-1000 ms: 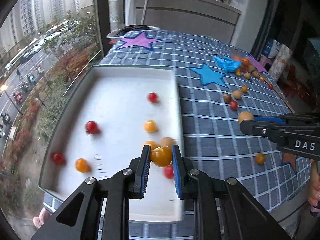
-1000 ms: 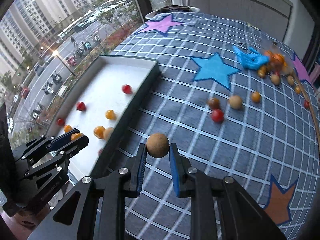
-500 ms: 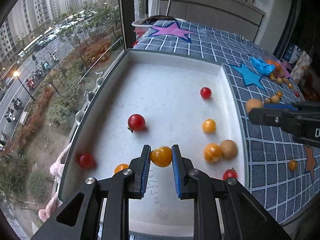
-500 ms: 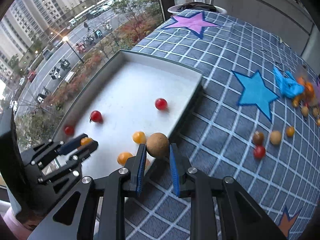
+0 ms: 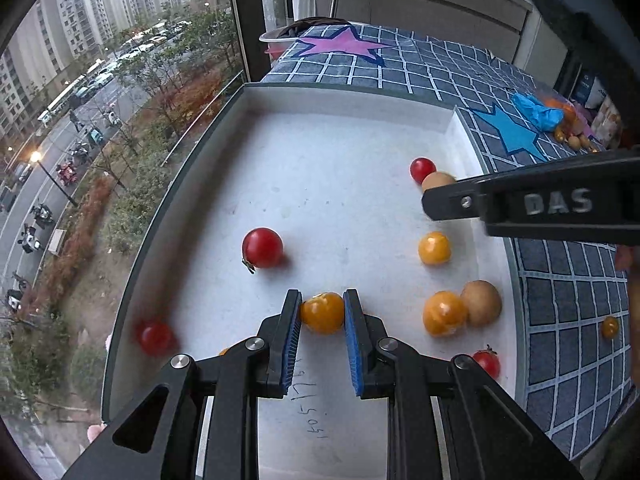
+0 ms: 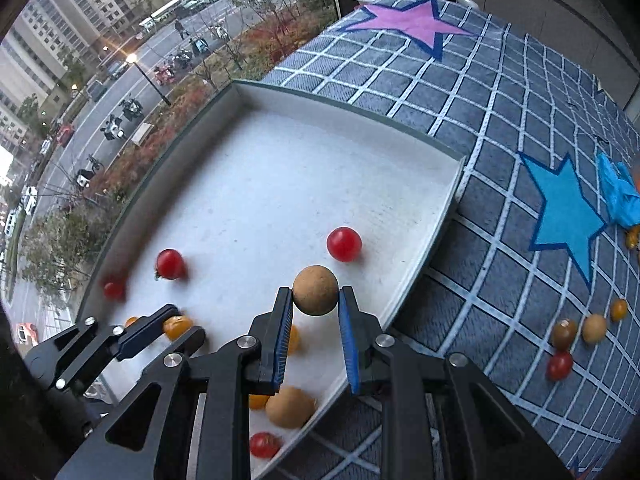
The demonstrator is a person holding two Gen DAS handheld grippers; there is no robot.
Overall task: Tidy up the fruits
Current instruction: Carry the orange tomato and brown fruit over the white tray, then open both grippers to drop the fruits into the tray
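Observation:
A white tray (image 5: 352, 100) lies on the checked cloth and holds several red, orange and brown fruits. My left gripper (image 5: 322, 314) is shut on an orange tomato (image 5: 322, 312) low over the tray's near part; it also shows in the right wrist view (image 6: 176, 326). My right gripper (image 6: 314, 300) is shut on a brown round fruit (image 6: 315, 290) above the tray's right side, near a red tomato (image 6: 344, 244). In the left wrist view the right gripper (image 5: 436, 196) reaches in from the right with the brown fruit (image 5: 437, 181).
Loose fruits (image 6: 572, 336) lie on the cloth (image 6: 500, 120) right of the tray (image 6: 444, 216). A blue glove (image 6: 620, 196) and more fruits sit at the far right. A window with a street far below borders the tray's left side. A bowl (image 5: 280, 38) stands at the far table end.
Both grippers have moved further over the tray, each still holding its fruit. The right gripper has crossed the tray's right wall from above the cloth.

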